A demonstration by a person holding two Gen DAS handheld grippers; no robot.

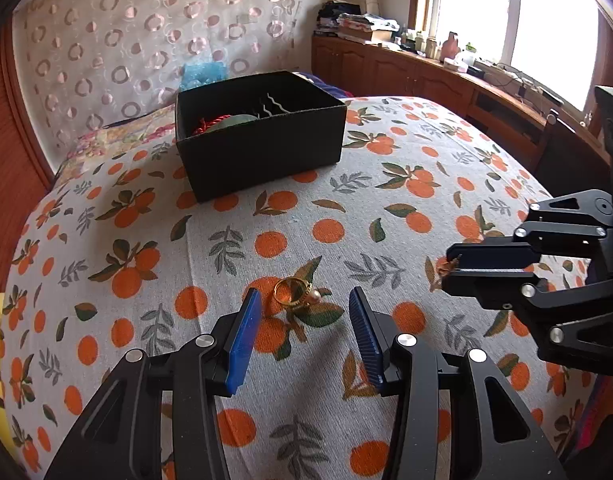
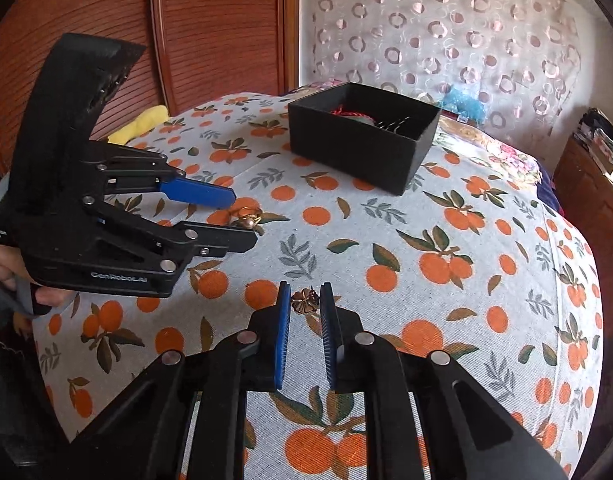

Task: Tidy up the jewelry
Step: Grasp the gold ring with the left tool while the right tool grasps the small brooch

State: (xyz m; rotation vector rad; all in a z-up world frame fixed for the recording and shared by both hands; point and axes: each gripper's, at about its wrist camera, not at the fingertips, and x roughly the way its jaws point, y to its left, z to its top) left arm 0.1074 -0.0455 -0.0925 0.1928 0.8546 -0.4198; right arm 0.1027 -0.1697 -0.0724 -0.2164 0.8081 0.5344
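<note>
A bed (image 1: pixel 386 208) fills the room, covered with a gray sheet printed with oranges and leaves, with a wooden wall on one side and a bright window on the other. A black box (image 1: pixel 262 148) sits on the bed, well apart from the claws, and it already has a red cord and some wavy hair pins inside. The left claw (image 1: pixel 304 306) hangs just over a gold ring with a pearl (image 1: pixel 293 291). Its blue pads are spread apart on each side of the ring and do not touch it, so this claw is released. The right claw (image 2: pixel 304 300) is clenched on a small brown flower-shaped piece (image 2: pixel 304 301), which sits right at the tips of its pads. It looks like an earring or a brooch, but I cannot tell which. I think the next job is to pinch the ring and carry both pieces to the box. Some things could go wrong. The ring is thin and lies flat on soft cloth, so the pads may grab the sheet too, or push the ring so it slides away. The pearl is round and smooth, so it may slip out. The flower piece is held only at the very tips, so a quick shake could make it drop on the bed.
</note>
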